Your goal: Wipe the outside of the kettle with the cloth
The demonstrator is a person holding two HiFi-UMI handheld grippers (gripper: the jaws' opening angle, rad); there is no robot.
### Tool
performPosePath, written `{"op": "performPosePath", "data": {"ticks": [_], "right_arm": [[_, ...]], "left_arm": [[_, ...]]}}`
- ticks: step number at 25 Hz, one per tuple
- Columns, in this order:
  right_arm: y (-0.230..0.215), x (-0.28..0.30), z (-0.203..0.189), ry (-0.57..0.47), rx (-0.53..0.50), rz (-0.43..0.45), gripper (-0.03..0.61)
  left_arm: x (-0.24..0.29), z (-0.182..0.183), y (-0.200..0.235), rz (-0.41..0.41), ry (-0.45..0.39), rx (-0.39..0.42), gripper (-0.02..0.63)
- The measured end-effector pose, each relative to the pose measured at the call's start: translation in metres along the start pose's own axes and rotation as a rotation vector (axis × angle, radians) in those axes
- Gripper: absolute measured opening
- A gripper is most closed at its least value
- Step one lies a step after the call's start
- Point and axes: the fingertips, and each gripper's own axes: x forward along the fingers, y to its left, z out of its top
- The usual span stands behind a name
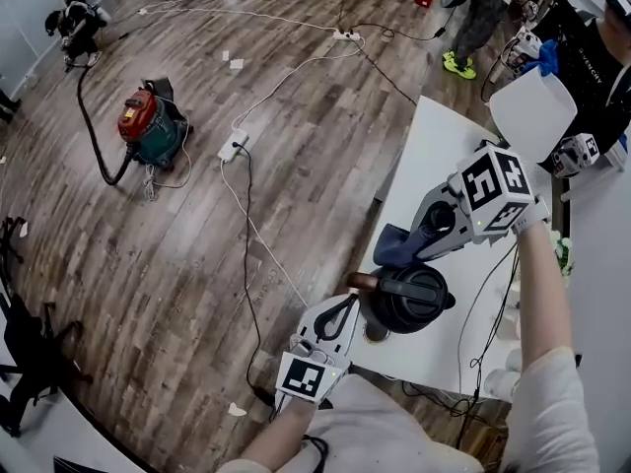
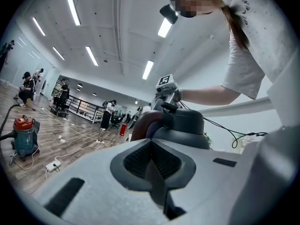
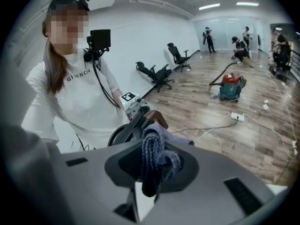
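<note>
**A:** Where is the kettle?

**B:** The black kettle (image 1: pixel 412 302) stands on the white worktop (image 1: pixel 434 156), near the edge toward the floor (image 1: pixel 296 87). Its brown handle (image 1: pixel 362 282) is on the side of the left gripper (image 1: pixel 345 308). The jaws of that gripper are closed together with nothing between them, and their tips are just beside the handle.

**A:** And the cloth?

**B:** The blue cloth (image 1: pixel 386 254) is clamped tight in the jaws of the right gripper (image 1: pixel 409 244), at the far side of the kettle. I cannot tell if it touches the kettle.

**A:** How is the room?

**B:** It is a large hall with a wooden floor and long ceiling lights (image 2: pixel 72 6). A red and green vacuum (image 1: pixel 148 126) stands well apart from the worktop. A white power strip (image 1: pixel 234 146) lies on the boards, and cables (image 1: pixel 256 235) run across them. Some people (image 3: pixel 241 43) and chairs (image 3: pixel 159 74) are far at the back.

**A:** Any writing?

**B:** The person's white shirt (image 3: pixel 79 102) has letters that begin with GIVEN, but the rest is not clear. The cube (image 1: pixel 493 190) on each gripper shows black and white square markers.

**A:** What is hidden?

**B:** In the head view the left gripper covers part of the kettle's left side, and the picture's edge cuts off the worktop at the right.
</note>
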Motion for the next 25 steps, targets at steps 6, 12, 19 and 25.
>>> {"op": "performPosePath", "data": {"ticks": [6, 12, 19, 25], "right_arm": [[-0.01, 0.05, 0.009, 0.242, 0.072, 0.2, 0.052], [-0.026, 0.099, 0.003, 0.329, 0.201, 0.365, 0.052], [-0.037, 0.14, -0.016, 0.389, 0.275, 0.451, 0.051], [-0.085, 0.144, -0.014, 0.319, 0.073, 0.124, 0.051]], "left_arm": [[-0.005, -0.003, 0.001, 0.024, 0.0, 0.003, 0.006], [-0.011, -0.007, 0.007, 0.059, -0.024, -0.006, 0.006], [-0.031, -0.012, 0.021, 0.116, -0.029, -0.046, 0.006], [-0.038, -0.016, 0.023, 0.118, -0.019, -0.039, 0.006]]}}
